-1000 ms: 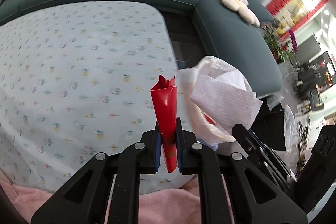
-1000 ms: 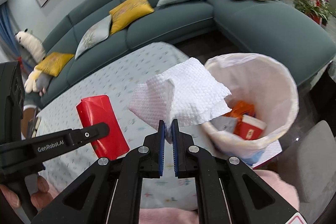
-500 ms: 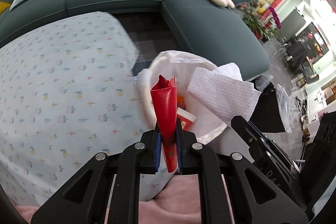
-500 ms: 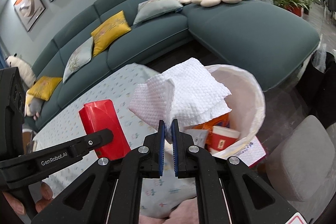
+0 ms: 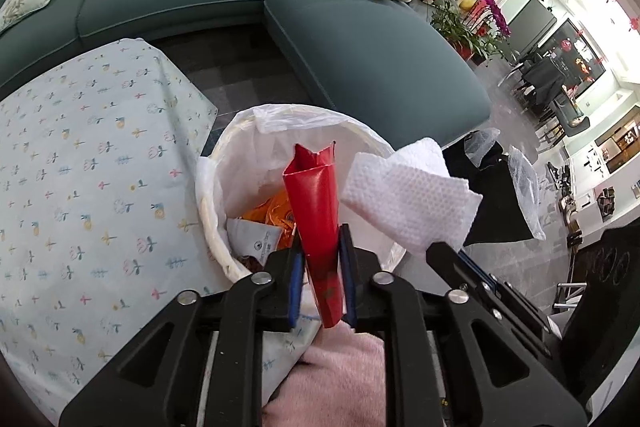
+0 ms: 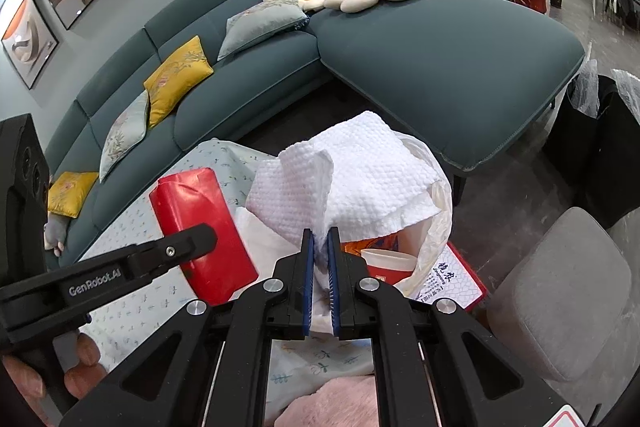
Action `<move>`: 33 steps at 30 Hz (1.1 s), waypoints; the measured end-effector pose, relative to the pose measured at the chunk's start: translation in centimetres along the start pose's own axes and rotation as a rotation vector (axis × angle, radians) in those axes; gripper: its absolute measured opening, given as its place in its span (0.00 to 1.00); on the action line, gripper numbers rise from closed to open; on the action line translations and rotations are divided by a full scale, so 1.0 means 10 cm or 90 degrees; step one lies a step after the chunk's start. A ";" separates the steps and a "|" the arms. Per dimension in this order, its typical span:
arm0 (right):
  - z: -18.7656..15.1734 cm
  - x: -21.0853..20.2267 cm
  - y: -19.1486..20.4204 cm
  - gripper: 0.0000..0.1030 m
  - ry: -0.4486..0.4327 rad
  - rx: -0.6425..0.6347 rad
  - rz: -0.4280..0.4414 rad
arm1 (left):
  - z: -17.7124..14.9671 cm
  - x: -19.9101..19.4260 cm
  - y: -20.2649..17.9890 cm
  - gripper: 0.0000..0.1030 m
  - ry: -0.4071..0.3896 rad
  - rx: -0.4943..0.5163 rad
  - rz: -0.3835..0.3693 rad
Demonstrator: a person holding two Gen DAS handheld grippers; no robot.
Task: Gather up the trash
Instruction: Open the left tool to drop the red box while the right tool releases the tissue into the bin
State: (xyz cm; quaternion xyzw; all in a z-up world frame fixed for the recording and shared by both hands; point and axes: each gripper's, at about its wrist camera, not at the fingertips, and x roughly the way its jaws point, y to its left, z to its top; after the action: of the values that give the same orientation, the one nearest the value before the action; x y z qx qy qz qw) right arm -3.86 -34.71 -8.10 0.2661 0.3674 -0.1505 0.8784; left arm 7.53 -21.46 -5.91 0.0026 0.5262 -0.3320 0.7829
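My left gripper [image 5: 322, 259] is shut on a flattened red packet [image 5: 316, 203] and holds it upright over the near rim of a white-lined trash bin [image 5: 224, 187]. My right gripper [image 6: 320, 247] is shut on a white paper towel [image 6: 360, 179] and holds it over the same bin [image 6: 436, 211]. The bin holds orange wrappers, a white pouch and a red-and-white cup. The towel also shows at the right of the left wrist view [image 5: 408, 203], and the red packet [image 6: 200, 227] at the left of the right wrist view.
A table with a pale floral cloth [image 5: 80, 187] lies to the bin's left. A teal sectional sofa [image 5: 360, 39] with cushions curves behind it. A grey stool [image 6: 560, 287] stands at the right, with black bags beyond it. Pink fabric [image 5: 340, 367] is beneath the grippers.
Both grippers have swung right from above the table toward the bin, carrying the packet and the towel. The bin's inside has come into view under the left gripper.
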 end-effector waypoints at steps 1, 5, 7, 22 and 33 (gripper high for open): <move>0.00 0.01 -0.01 0.06 0.001 0.002 0.000 | 0.02 0.03 0.00 0.22 0.000 -0.004 0.002; 0.02 0.07 -0.04 0.06 0.005 0.002 -0.004 | 0.06 0.08 0.05 0.49 -0.010 -0.011 0.010; 0.02 0.10 -0.03 0.06 0.007 0.000 -0.006 | 0.08 0.09 0.07 0.50 -0.010 -0.014 0.020; 0.11 0.34 0.25 0.06 0.023 -0.041 0.005 | 0.12 -0.10 0.33 0.53 -0.053 -0.012 0.089; 0.23 0.43 0.42 0.17 0.025 -0.070 -0.002 | 0.08 -0.23 0.54 0.63 -0.067 -0.024 0.145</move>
State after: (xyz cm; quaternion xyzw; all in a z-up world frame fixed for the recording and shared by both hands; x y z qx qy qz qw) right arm 2.29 -32.95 -8.32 0.2195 0.3924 -0.1261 0.8843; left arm 10.53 -16.34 -5.56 0.0297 0.4866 -0.2308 0.8420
